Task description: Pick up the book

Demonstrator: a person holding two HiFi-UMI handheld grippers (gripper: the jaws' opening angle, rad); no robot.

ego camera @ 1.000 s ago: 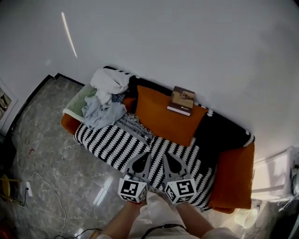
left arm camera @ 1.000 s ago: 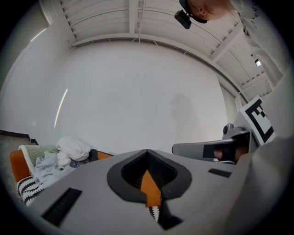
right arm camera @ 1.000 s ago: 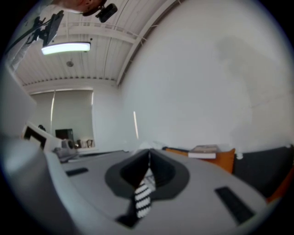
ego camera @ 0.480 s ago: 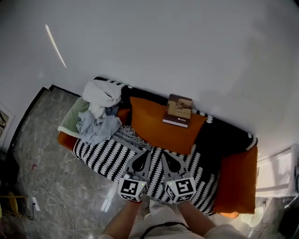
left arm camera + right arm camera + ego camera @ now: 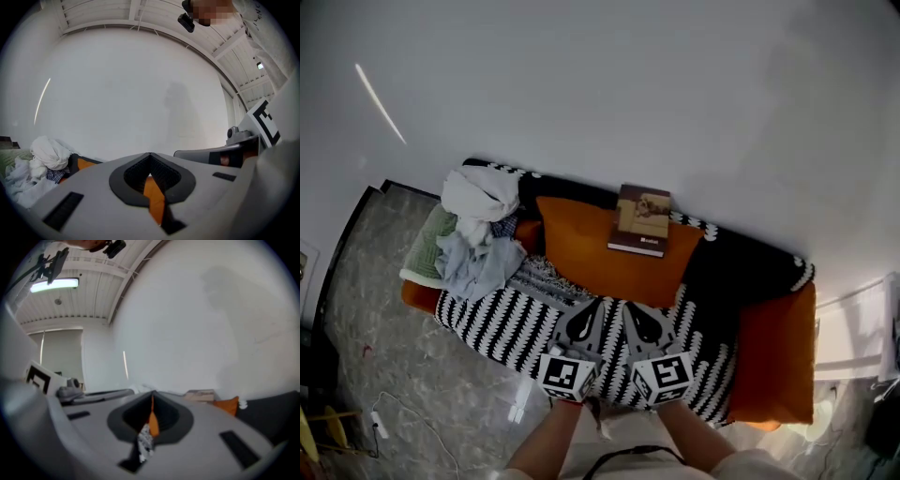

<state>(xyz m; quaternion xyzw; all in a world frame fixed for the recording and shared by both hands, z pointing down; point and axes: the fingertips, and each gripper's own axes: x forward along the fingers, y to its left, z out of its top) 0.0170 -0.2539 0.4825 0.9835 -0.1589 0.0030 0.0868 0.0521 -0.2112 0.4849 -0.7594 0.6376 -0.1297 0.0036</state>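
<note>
Atop smooth orange cushion, flat rectangular book; left gripper, right gripper: grey fingers together.

The left tongs and the right tongs have moved forward over the striped seat of the sofa. Their tips are now close to the lower edge of the orange cushion. In the head view, the book now appears lower and nearer, and the pile of clothes has slid leftward.
</note>
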